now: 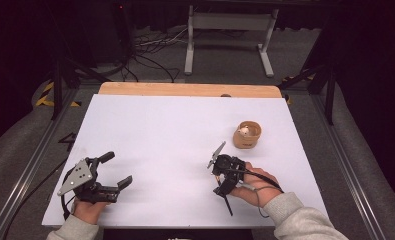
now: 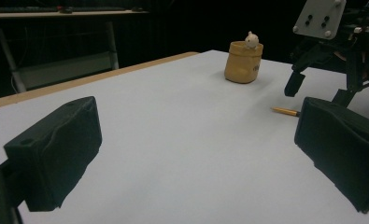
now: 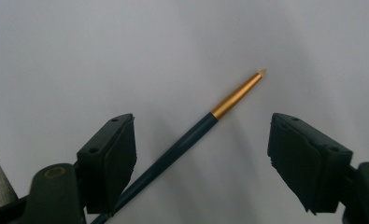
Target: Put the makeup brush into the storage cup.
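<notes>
Just between the right gripper's (image 3: 201, 154) parted jaws, untouched: the paintbrush (image 3: 191, 135)

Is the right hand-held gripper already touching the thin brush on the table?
Apart. In the right gripper view, the brush lies between the open jaws of the right hand-held gripper, with white table visible between it and each pad.

Dark blue brush (image 3: 173, 149), gold ferrule (image 3: 236, 94); tan cup (image 1: 247, 135).
</notes>
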`<control>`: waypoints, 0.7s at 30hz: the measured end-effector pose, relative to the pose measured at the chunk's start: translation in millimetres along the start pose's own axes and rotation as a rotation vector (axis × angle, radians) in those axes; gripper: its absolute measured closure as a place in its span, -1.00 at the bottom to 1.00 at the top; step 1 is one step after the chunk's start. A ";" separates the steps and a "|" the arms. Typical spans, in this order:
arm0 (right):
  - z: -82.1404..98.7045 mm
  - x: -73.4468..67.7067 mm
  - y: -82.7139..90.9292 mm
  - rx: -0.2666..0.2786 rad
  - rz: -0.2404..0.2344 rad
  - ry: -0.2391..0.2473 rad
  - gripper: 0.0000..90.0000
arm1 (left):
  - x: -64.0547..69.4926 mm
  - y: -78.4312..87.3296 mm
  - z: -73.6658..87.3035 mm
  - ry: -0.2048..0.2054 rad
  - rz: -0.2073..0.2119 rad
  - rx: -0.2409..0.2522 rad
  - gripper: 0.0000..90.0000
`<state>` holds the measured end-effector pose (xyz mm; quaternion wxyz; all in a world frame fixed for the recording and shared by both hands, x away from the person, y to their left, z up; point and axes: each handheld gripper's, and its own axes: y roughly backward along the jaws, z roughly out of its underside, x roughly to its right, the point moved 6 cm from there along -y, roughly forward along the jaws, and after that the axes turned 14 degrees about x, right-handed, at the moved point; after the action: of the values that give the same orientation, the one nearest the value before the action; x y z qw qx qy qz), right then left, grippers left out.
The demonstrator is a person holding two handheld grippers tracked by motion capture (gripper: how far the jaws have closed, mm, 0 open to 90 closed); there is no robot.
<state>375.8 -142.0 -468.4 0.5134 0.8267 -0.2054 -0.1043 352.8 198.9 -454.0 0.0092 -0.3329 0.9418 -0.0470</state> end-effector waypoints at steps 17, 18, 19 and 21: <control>7.5 1.3 -9.4 -0.060 0.002 -0.008 -0.10 | 1.2 -1.0 0.6 -0.003 0.004 -0.003 -0.97; 7.7 1.0 -9.8 -0.061 0.001 -0.009 -0.08 | 1.0 -1.1 0.5 -0.004 0.007 -0.003 -0.97; 8.0 0.6 -10.3 -0.063 0.000 -0.009 -0.06 | 1.0 -1.2 0.5 -0.004 0.009 -0.003 -0.97; 8.4 0.2 -10.8 -0.071 -0.003 -0.007 -0.02 | 1.2 -1.3 0.7 -0.007 0.011 -0.006 -0.97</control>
<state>375.2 -144.6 -481.8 0.5417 0.8077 -0.2021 -0.1154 352.7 197.1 -454.5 0.0118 -0.3279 0.9437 -0.0432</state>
